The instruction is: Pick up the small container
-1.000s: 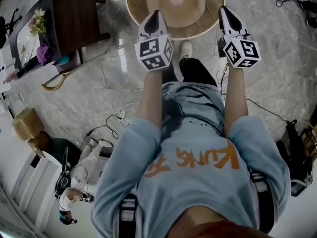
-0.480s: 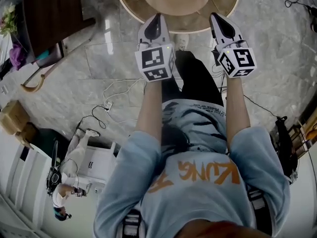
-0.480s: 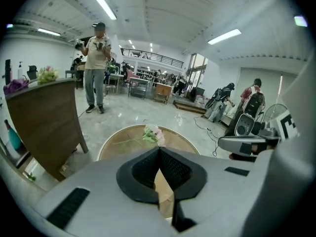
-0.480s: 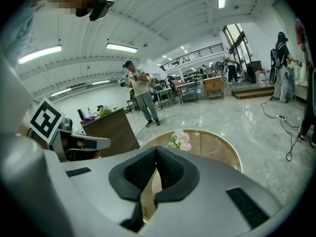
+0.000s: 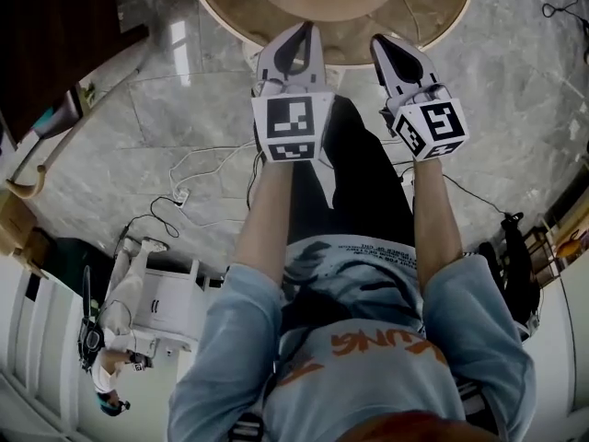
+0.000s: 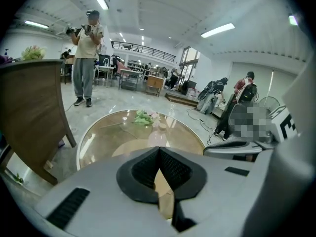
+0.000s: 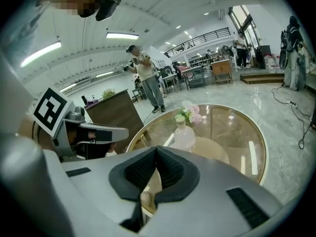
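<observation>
Clearly we are in the approach, before any grasp: both claws hang over the near edge of the round glass table (image 5: 216,7), well apart from the thing we want. The left gripper (image 6: 159,153) has its ribbed pads pressed together with nothing between them, and the right gripper (image 7: 157,153) is likewise closed on nothing. We take the small container (image 7: 183,136) to be the pale, see-through bottle-like vessel standing on the glass near the middle of the table, just in front of some pink flowers (image 7: 190,113). In the left gripper view it sits almost dead ahead beyond the closed tips. In the right gripper view it sits a little to the right of them. The head view does not show it. It stands upright, so its long axis is vertical, with the narrow capped neck pointing up and the wider body resting on the glass. We cannot tell whether anything is inside. As we judge it, the next move asks us to choose one claw and spread its jaws wider than the body. We then carry it forward and low across the table, so that the pads come in from the side and straddle the body below the neck. The close should be gentle, since a light, smooth vessel on glass could slide or tip. We should also keep the flowers out of the grip and hold the other claw clear.
</observation>
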Motion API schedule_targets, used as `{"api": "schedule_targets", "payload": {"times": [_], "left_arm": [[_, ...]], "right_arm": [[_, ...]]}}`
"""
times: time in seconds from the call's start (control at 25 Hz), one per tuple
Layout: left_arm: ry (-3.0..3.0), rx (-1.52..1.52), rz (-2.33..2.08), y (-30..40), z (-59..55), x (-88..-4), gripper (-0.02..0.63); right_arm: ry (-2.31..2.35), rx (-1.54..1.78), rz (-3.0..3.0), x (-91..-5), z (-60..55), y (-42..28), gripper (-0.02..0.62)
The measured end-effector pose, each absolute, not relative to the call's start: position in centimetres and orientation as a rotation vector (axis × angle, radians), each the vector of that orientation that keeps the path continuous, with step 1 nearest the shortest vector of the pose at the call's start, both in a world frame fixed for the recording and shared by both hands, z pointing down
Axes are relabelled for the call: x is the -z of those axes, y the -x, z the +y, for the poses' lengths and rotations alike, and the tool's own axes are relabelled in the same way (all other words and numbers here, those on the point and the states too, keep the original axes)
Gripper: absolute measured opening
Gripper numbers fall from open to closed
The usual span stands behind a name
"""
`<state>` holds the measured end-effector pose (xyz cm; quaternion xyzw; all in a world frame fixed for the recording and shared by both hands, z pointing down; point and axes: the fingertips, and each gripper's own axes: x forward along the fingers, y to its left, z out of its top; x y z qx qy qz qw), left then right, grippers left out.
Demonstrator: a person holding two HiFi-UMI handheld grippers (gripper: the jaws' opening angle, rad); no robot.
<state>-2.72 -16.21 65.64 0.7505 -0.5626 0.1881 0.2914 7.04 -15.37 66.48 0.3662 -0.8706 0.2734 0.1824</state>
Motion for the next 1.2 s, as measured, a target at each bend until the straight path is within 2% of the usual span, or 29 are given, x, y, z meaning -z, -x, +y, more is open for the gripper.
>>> {"api": "schedule_targets", "payload": {"times": [0.24,0.4,0.64,0.88,1.2], "left_arm": [[-1.999,-0.516,-1.452,2.7,-16.7,-69.5,0.023],[-1.993,-0.518,-1.443,3.1,-17.1,-70.4,0.023],[-2.007,-0.497,-1.430,3.4,-19.0,-71.2,0.023],[-1.998,-0.495,-1.410,4.1,-19.7,-72.2,0.023],[-1.976,-0.516,-1.399,5.5,-20.3,-73.5,0.024]], "right_arm": [[-1.040,-0.820,-2.443,-70.1,-16.7,-5.8,0.013],[-1.048,-0.799,-2.423,-71.4,-18.1,-5.1,0.069],[-1.056,-0.676,-2.412,-73.0,-21.5,-4.4,0.074],[-1.080,-0.616,-2.427,-74.1,-24.9,-3.3,0.123],[-1.119,-0.520,-2.393,-75.2,-28.5,-2.8,0.146]]}}
